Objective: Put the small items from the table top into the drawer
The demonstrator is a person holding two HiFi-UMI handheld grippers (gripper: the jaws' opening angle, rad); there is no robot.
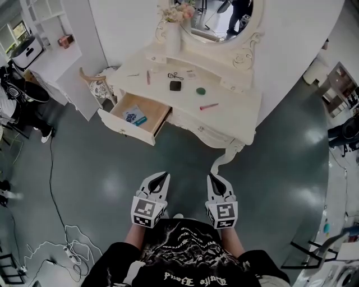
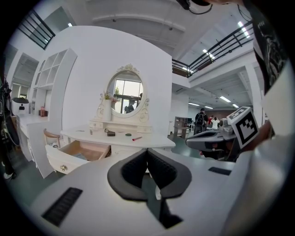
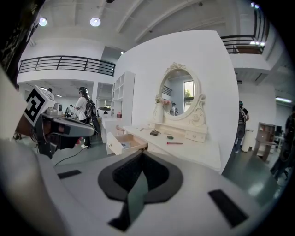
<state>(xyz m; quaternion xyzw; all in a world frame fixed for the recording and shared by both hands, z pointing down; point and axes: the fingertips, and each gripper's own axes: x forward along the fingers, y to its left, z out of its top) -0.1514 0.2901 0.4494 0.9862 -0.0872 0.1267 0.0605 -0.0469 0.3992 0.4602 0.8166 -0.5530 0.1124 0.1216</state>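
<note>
Drawer contents indistinct; black item unidentifiable; mirror cut off.

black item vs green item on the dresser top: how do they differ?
Shape: the black item looks squarish, the green item round. Size: the black item looks slightly larger than the green item. Place: in the head view the black item lies left of the green item, closer to the open drawer. Shared: both lie flat on the table top, apart, neither in the drawer.
</note>
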